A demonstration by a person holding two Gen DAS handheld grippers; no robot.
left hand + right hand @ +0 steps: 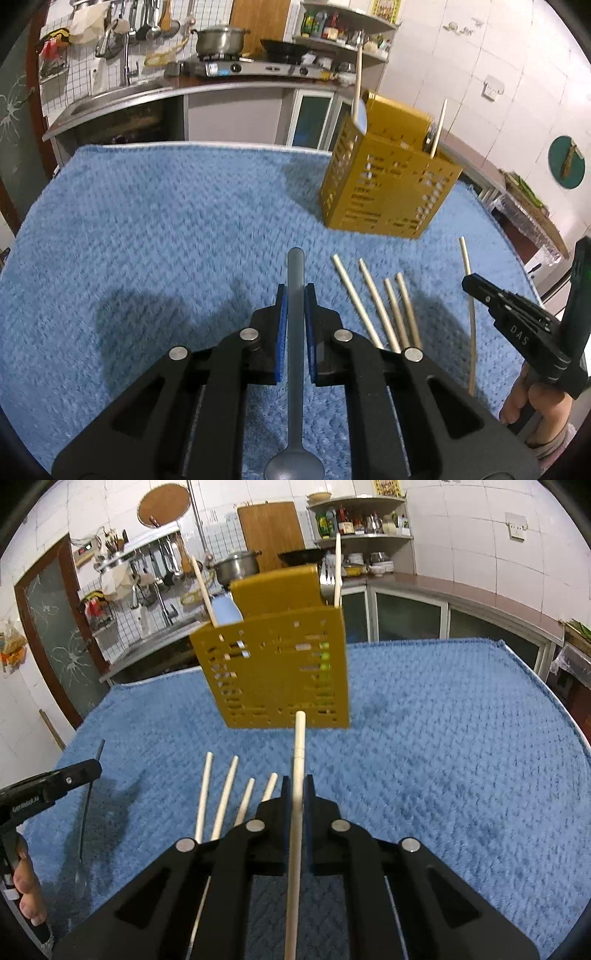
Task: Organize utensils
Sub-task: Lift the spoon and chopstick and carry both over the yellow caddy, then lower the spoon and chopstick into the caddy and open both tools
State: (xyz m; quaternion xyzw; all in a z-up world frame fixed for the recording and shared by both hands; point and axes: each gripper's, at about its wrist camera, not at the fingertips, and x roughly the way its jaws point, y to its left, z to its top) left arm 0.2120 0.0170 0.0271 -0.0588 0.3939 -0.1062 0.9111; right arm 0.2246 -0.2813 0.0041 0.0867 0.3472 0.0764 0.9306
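Note:
A yellow slotted utensil holder (388, 173) stands on the blue towel (166, 221), with chopsticks and a fork sticking out of it; it also shows in the right wrist view (280, 664). My left gripper (295, 291) is shut on a grey spoon (295, 332), handle pointing forward. It appears at the left of the right wrist view (92, 768). My right gripper (298, 782) is shut on a pale chopstick (297, 812), held above the towel. It appears at the right of the left wrist view (471, 282). Several loose chopsticks (380, 306) lie between the grippers on the towel (443, 738).
A kitchen counter (221, 88) with a stove, a steel pot (219, 38) and a sink runs behind the table. A corner shelf with bottles (362, 520) stands at the back. A side counter (480, 594) runs along the right wall.

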